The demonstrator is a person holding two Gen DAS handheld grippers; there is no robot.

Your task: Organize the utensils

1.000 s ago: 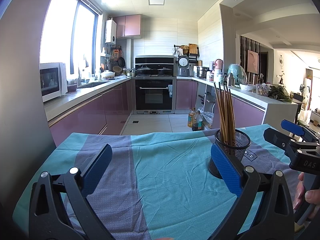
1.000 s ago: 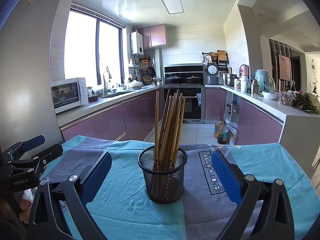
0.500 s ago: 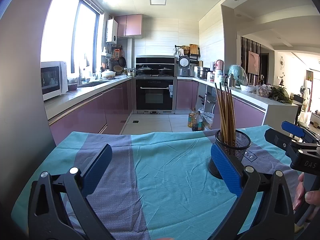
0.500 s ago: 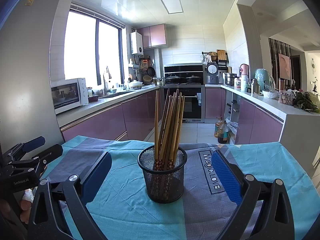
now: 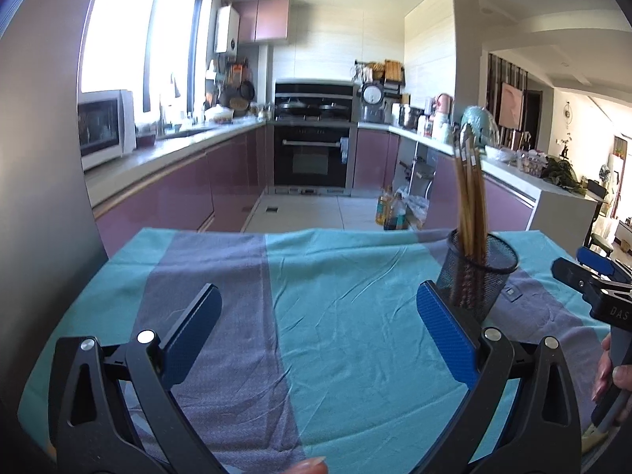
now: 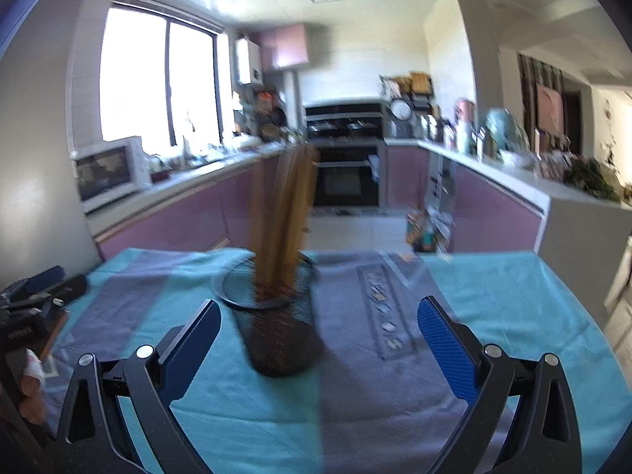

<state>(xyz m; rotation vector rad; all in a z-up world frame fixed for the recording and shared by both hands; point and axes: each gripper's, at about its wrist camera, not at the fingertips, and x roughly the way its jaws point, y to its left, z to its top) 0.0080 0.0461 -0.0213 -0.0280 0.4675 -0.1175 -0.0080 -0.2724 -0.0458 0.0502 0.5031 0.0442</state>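
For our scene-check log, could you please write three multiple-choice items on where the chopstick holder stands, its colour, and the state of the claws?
1. Where does the mesh holder stand?
A. on the teal and grey cloth
B. on the kitchen counter
C. on the floor

2. What colour is the mesh holder?
A. white
B. black
C. red

3. How are the left claw and right claw?
A. both shut on chopsticks
B. left open, right shut on the holder
C. both open, holding nothing

Answers: 1 A, its base rests on the cloth; 2 B, the wire mesh is black; 3 C, each pair of blue pads stands wide apart with only cloth between, the chopsticks upright in the holder.
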